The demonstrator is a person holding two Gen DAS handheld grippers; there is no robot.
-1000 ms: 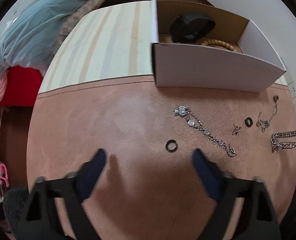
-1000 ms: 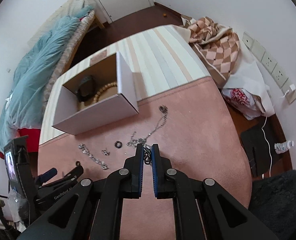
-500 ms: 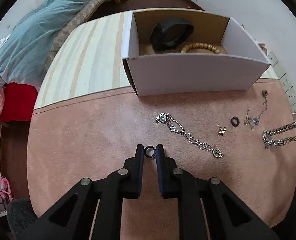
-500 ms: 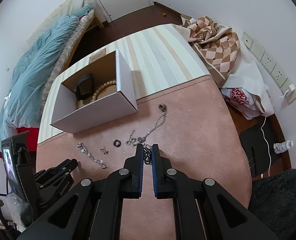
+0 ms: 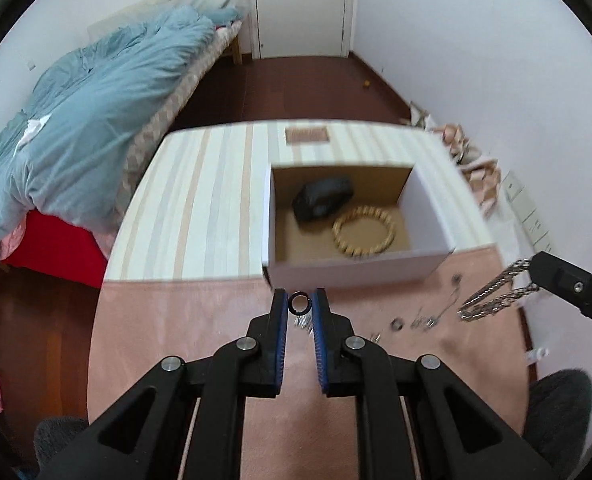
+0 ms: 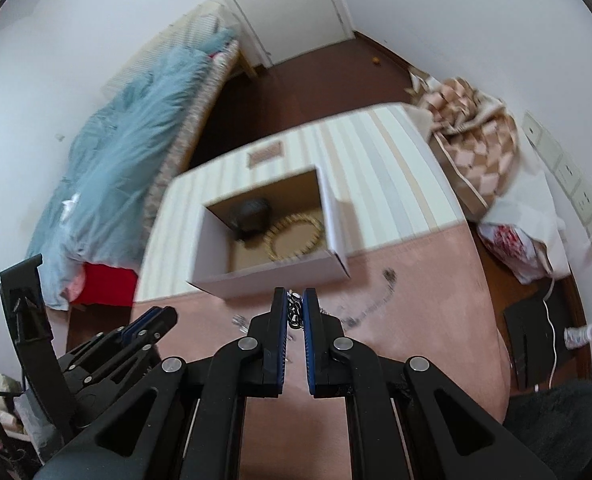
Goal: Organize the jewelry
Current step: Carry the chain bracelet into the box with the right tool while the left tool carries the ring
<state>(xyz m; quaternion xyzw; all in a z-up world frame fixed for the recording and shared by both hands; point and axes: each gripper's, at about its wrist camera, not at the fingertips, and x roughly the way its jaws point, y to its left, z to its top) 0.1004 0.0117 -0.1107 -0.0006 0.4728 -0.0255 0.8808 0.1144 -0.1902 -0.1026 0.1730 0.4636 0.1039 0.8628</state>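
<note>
Left claw (image 5: 299, 303) pinching ring (image 5: 299, 304), right claw (image 6: 295, 310) pinching chain (image 6: 294, 312); risk: slipping out short of box (image 5: 356, 270).

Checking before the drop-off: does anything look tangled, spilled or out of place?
Nothing looks damaged. The left gripper pinches a dark ring; the right gripper holds a silver chain dangling freely. A few small pieces lie scattered on the pink mat, outside the box.

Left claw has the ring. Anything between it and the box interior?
Only the box's near wall, right ahead of the ring in the left claw. The box is open-topped; inside, a black band and bead bracelet sit toward the back, leaving bare floor at front left.
</note>
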